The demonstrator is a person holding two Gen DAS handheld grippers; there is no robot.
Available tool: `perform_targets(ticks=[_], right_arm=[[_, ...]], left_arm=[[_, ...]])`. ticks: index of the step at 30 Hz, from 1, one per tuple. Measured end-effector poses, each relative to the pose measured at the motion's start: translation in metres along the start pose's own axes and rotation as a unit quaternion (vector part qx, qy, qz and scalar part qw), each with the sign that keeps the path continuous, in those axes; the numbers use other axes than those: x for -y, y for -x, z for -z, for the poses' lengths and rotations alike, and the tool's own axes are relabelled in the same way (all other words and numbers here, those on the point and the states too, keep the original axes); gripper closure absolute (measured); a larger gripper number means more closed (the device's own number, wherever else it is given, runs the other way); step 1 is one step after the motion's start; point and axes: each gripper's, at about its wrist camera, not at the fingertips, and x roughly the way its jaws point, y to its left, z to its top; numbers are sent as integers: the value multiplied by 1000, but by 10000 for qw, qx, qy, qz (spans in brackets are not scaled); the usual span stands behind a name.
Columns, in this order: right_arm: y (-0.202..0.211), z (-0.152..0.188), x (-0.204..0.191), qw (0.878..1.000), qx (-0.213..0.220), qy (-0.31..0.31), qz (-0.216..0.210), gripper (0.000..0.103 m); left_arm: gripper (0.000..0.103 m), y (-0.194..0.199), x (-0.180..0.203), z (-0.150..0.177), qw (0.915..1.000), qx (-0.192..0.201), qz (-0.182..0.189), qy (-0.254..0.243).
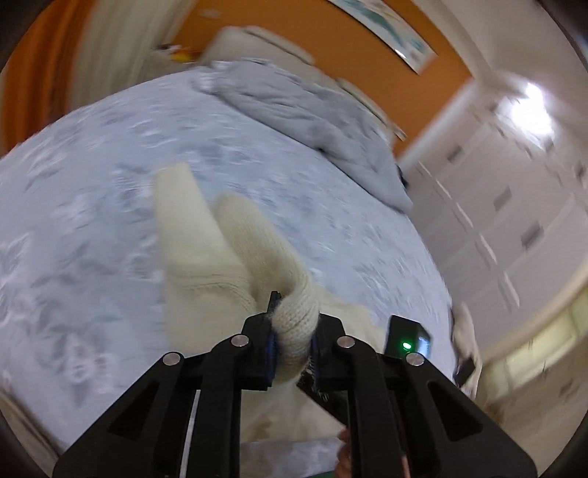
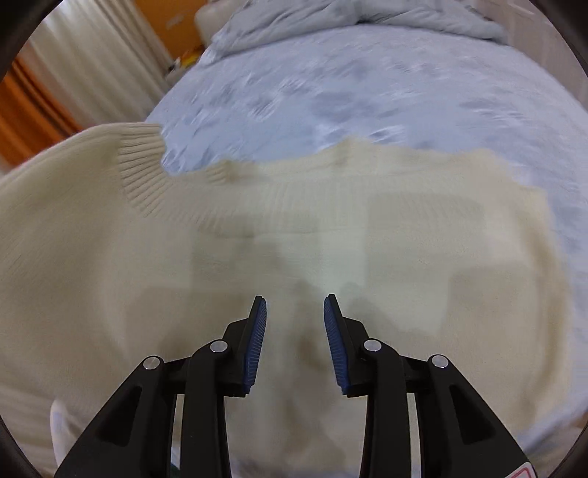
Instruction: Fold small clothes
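The left gripper point(image 1: 292, 331) was clenched on a bunched fold of the cream ribbed-knit sweater point(image 1: 205, 264), whose two sleeves ran lengthwise away from it across the pale blue floral-print bed point(image 1: 92, 165), their cuffs pointing toward the crumpled grey duvet point(image 1: 294, 110) at the bed's far end. The right gripper point(image 2: 294, 323) hung released, its blue pads point(image 2: 257, 338) apart, above the sweater's body point(image 2: 294, 228), which lay spread crosswise on the bed with its ribbed hem toward the duvet point(image 2: 330, 18).

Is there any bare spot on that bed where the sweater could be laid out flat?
Yes. The bedsheet is bare between the sweater and the rumpled duvet at the far end. From the left gripper, which pinches a sweater fold, sheet lies bare on both sides of it. Crowded: the duvet end and where the sweater lies below the open right gripper.
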Motion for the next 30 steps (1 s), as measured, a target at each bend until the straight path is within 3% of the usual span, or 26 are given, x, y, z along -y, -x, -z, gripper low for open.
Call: perform_targets(ticks=[3,8,11,16,18,23,25,26,28,29,30], right_arm=[[37,16,46,9992,205,-323,122,68],[66,47,112,9947,276,-986,-59,64],[70,54,131,9893,297,-1341,-499,46],[58,33,115,9843,175,-1284,-1198,25],[41,20,101,9826,-141,-1163,-1438,25],[-8,-1,59,9681,-931,-1145,-2025,22],[-23,-6,44,9696,-1149,-1007,-1912,21],[-28,-8,40,9708,-1199,-958,-1846,21],[-32,-8,31,9710,-1245,-859,-1850,23],[-32,-8,28,9708,-1214,-844,-1888,44],[-30,-9,27,9700,-1163,-836,-1963,61]], left_arm=[[90,-36,36,26,9984,-415,103,-364],[91,-100,50,92,9886,-1332,-192,-679],[91,-116,57,130,9796,-1674,-385,-1045],[86,-96,47,131,9810,-1475,-290,-1229],[73,-94,45,130,9790,-1577,-203,-1275],[66,-79,46,143,9743,-1530,-228,-1636],[66,-66,40,142,9759,-1478,-386,-1557],[63,-61,35,141,9779,-1480,-285,-1446],[48,-41,20,134,9831,-1427,-84,-1146],[36,-32,14,133,9848,-1329,-247,-1089],[35,-20,6,130,9867,-1165,-426,-1047]])
